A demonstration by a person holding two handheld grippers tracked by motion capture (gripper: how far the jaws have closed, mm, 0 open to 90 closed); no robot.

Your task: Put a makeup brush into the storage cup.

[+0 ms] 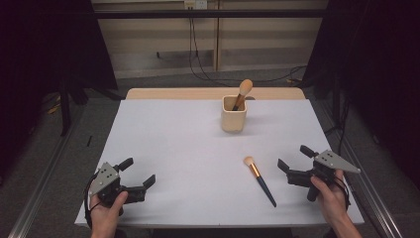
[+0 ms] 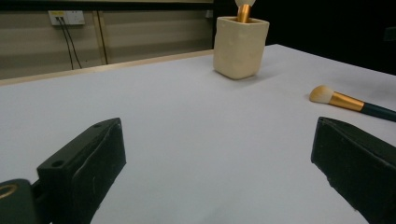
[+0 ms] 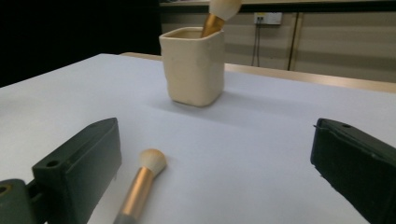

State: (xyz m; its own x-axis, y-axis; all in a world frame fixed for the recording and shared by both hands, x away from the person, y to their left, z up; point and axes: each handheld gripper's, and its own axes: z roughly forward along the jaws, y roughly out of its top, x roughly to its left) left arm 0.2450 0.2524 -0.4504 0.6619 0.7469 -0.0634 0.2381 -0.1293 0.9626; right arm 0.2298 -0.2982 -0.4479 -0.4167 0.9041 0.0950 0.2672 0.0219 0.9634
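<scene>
We hold two tongs over the white counter (image 1: 163, 148); the left tongs (image 1: 140, 174) gape wide with nothing between the jaws; the right tongs (image 1: 293, 159) gape too, empty; one makeup brush (image 1: 259, 180) lies flat just beside the right tongs, toward the left tongs; a second brush (image 1: 243, 92) stands in one cream cup (image 1: 234, 119), well beyond both tongs.

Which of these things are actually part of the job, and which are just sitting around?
Part of the job:
- loose brush lying on the table
- cup holding another brush
- right tool, open, beside the loose brush
- left tool, open

Just around:
- wall socket
- cables on the floor
</scene>
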